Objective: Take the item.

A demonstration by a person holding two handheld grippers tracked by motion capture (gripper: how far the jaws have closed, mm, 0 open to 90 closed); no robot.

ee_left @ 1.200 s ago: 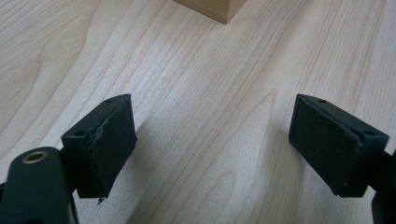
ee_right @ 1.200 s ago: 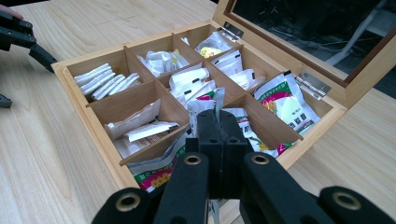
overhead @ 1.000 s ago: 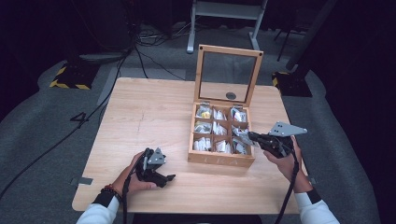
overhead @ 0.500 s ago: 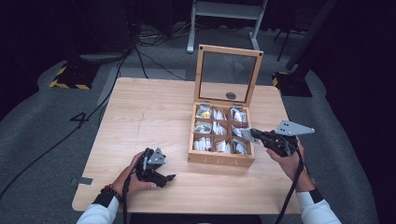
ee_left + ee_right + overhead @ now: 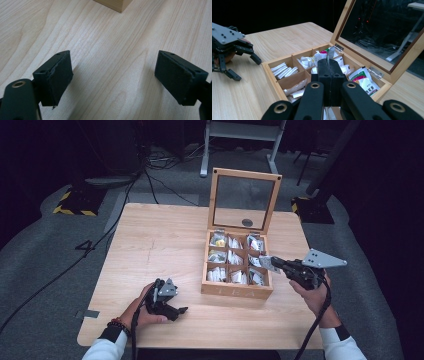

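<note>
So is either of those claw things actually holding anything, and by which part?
The right gripper pinches a small packet by its lower edge, above the wooden box. The left gripper holds nothing.

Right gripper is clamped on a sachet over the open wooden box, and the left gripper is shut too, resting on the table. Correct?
Not quite. The left gripper is open, its jaws apart over bare table in the left gripper view. The right gripper does clamp a sachet over the open wooden box.

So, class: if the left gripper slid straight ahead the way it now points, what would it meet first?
Probably the wooden box. The left gripper has open jaws over the bare table, and the box's corner lies just ahead; depth is hard to judge.
</note>
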